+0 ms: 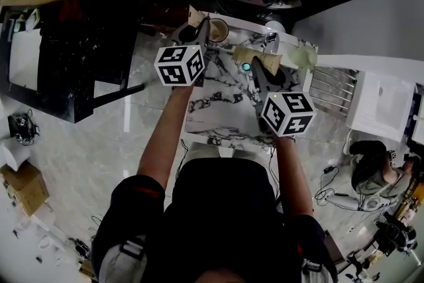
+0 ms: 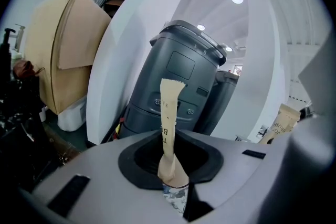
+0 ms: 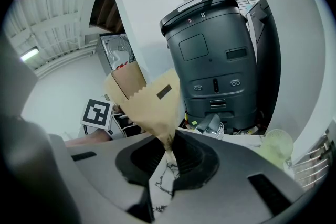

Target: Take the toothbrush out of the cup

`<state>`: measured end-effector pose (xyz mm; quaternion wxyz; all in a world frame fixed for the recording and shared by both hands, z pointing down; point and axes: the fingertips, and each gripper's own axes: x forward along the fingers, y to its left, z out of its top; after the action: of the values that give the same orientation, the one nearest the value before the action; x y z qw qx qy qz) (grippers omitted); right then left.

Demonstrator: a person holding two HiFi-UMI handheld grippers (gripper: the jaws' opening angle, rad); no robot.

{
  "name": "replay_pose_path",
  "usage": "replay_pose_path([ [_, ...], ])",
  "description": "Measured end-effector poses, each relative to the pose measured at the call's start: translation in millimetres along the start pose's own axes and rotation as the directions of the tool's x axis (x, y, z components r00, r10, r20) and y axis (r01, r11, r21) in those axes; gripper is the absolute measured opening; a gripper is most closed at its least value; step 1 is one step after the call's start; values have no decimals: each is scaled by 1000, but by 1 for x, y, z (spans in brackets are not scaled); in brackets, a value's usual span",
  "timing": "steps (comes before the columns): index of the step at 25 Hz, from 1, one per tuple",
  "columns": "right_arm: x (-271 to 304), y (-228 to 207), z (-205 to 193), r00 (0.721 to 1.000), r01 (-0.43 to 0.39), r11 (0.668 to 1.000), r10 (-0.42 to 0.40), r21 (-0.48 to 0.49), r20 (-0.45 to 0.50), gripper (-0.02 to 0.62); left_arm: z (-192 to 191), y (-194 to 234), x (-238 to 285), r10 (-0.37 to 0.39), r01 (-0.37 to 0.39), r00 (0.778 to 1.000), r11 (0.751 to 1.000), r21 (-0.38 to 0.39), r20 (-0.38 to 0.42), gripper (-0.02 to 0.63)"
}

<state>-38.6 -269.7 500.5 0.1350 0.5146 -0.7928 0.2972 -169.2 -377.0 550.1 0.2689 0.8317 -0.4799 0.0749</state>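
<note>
Tan-wrapped toothbrush (image 2: 169, 128), long axis upright

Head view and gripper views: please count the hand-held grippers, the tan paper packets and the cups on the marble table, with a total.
Hand-held grippers (left, right): 2
Tan paper packets (left one, right one): 2
Cups on the white marble table (brown-rimmed round cup, pale green cup): 2
Total: 6

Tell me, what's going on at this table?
A person works over a marble table with a hand-held gripper in each hand. The left hand-held gripper is shut on a narrow paper-wrapped toothbrush. The right hand-held gripper pinches the corner of a brown paper packet. A cup sits near the left one.
</note>
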Motion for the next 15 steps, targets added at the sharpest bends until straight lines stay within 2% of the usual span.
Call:
replay_pose_path([
  [15,-11,16,26,998,-60,997,61,-41,28,64,52,-23,-46,24,-31,997,996,87,78,63],
])
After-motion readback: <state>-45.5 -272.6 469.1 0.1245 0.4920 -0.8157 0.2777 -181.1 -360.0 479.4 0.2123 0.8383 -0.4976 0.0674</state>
